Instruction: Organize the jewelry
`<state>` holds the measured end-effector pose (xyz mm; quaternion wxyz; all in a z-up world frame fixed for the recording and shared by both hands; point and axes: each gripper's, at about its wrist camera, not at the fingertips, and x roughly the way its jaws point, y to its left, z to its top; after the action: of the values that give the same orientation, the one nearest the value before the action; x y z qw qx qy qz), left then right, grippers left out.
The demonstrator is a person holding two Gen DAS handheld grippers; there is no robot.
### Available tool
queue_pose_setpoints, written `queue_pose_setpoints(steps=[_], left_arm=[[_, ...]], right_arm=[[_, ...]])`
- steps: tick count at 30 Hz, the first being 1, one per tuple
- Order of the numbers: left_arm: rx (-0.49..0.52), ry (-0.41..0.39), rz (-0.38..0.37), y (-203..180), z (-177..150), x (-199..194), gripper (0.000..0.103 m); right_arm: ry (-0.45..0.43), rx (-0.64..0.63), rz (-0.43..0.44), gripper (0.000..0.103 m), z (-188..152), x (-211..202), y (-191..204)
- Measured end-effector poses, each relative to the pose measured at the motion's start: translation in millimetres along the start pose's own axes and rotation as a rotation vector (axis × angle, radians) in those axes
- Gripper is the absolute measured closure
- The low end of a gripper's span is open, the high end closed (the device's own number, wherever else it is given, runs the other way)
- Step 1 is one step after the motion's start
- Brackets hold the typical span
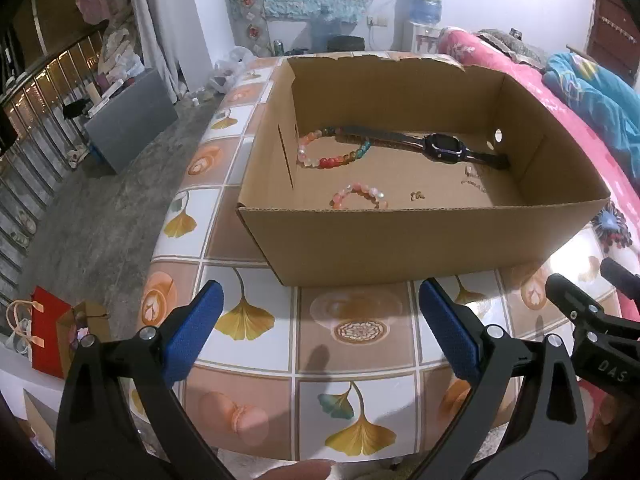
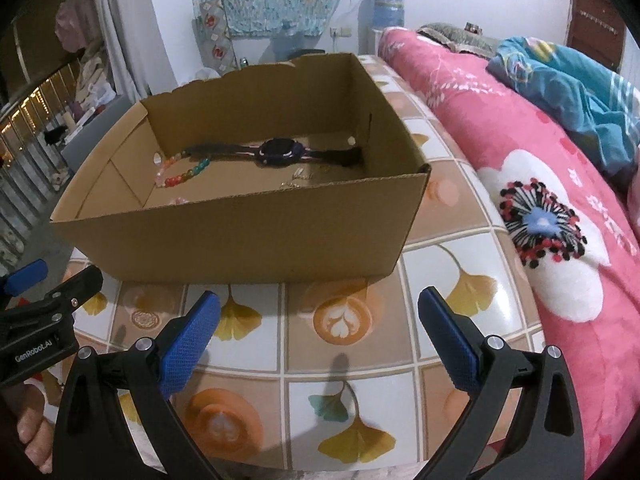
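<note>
The box [image 1: 400, 240] was made of plain brown corrugated cardboard, matt, with the fluting exposed along its cut rim. The table [image 1: 356, 332] was covered by a glossy printed sheet on which light was reflected. Glossy, partly translucent beads were seen on the bracelets [image 1: 332, 152], and a shiny dark plastic-looking case on the watch [image 1: 442, 148]. The left gripper [image 1: 320, 328] and right gripper [image 2: 320, 332] were built of smooth black plastic with metal pins and rough-textured blue pads [image 2: 188, 344]. The floral bedding [image 2: 520, 184] was soft cloth.
</note>
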<state>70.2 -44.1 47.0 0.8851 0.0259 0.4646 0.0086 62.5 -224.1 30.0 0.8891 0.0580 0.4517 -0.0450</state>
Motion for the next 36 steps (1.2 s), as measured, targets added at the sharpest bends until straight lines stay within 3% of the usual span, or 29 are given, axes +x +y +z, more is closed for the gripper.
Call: queue_pose_setpoints(steps=[24,36], left_arm=[[-0.008,0.030,-0.038,-1.2,2.2,7.6,0.008],[-0.013,0.036,-0.048,-2.4,5.1,7.4,0.008]], right_arm=[[0.009,-0.016,0.018,0.007,6.1,1.9,4.6],[-0.015,0.047,0.068,0.007,10.3,0.2,-5.6]])
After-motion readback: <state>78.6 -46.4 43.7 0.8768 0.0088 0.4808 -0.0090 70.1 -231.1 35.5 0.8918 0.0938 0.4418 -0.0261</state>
